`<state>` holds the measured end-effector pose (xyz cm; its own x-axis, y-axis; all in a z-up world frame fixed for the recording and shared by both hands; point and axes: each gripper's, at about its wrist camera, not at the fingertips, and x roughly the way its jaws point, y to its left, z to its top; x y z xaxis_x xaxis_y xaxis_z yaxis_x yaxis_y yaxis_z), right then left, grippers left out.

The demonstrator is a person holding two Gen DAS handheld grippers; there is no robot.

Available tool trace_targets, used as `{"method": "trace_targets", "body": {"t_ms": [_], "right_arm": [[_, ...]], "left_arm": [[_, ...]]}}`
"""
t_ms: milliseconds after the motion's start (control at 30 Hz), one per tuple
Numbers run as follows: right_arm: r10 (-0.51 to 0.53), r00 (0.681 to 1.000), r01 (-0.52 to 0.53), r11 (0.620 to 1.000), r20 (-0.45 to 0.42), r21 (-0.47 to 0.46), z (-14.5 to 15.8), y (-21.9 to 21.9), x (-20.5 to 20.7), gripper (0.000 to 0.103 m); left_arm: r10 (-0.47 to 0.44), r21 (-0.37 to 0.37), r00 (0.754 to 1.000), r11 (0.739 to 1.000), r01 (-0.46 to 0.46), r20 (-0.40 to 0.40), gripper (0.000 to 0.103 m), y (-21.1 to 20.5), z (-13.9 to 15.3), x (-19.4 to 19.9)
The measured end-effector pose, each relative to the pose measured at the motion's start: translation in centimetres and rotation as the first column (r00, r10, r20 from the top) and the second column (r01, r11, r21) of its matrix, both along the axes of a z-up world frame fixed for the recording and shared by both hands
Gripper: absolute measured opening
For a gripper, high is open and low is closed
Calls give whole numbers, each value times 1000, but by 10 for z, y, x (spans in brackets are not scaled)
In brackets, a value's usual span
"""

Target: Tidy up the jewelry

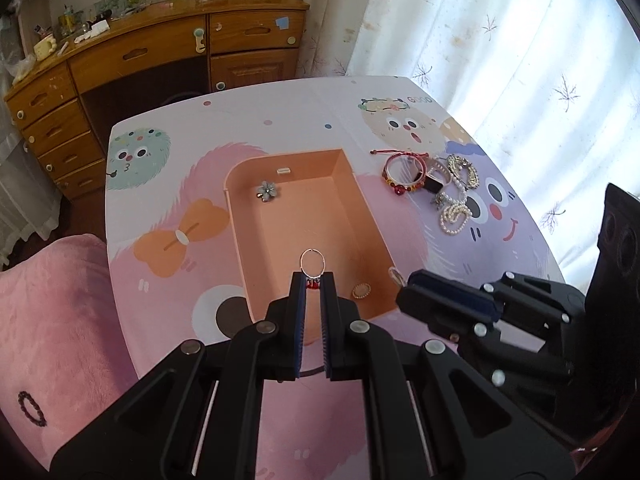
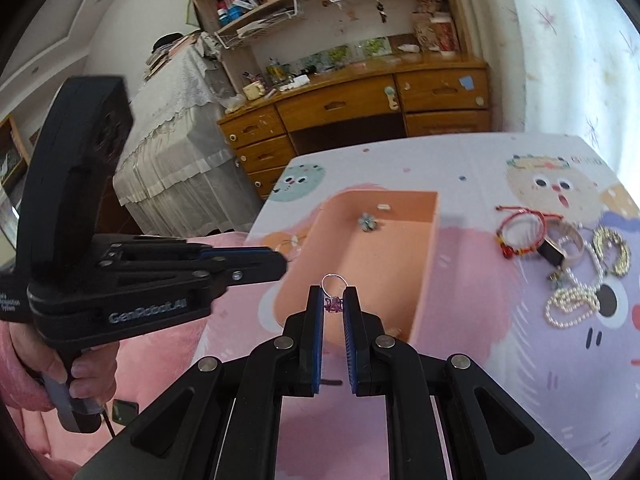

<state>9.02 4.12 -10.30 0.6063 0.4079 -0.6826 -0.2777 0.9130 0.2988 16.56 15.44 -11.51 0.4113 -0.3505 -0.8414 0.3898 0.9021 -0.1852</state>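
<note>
An open peach jewelry box (image 1: 352,208) (image 2: 430,248) sits mid-table. Inside lie a flower brooch (image 1: 268,191) (image 2: 367,222), a small white piece (image 1: 283,170) and a round gold brooch (image 1: 361,291). My left gripper (image 1: 313,283) is shut on a silver hoop earring with red beads (image 1: 312,264), held over the box's near end. My right gripper (image 2: 333,298) is shut on a silver hoop earring with a purple bead (image 2: 333,303), held above the box's near corner. A tangle of jewelry (image 1: 436,184) (image 2: 568,264) lies right of the box: red bracelets, pearl strands, sparkly pieces.
The table (image 1: 168,288) has a cartoon-print cover. A pink plush seat (image 1: 52,320) with a dark bead bracelet (image 1: 32,408) is at the left. A wooden dresser (image 1: 160,52) stands behind; a curtain (image 1: 520,60) hangs at right.
</note>
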Motion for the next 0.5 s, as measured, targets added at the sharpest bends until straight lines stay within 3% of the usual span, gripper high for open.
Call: {"method": "trace_targets", "body": {"t_ms": [133,167,200,267,367,500], "right_arm": [[3,1000,-3,1000,-3,-23,-1,14,6,13],[11,1000,-12,999,-15,-30,-4,16,7,18],[17,999,-18,999,-28,-32,-4,18,7,34],[-3,1000,2,999,-30,-34,-8,14,9,36],[-37,999,37,999,-15,1,-9,1,8,38],[-96,995,97,995,-27,17,-13,-20,7,47]], "left_arm": [[9,30,1000,1000,-9,-17,6,-3,-7,6],[16,51,1000,999,-15,-27,9,-4,-10,8],[32,85,999,996,-28,-43,14,-6,-13,10],[60,102,997,993,-55,-51,33,-4,-17,11],[88,76,995,993,-85,-41,52,1,-14,11],[118,103,993,988,-114,-29,53,1,-11,9]]}}
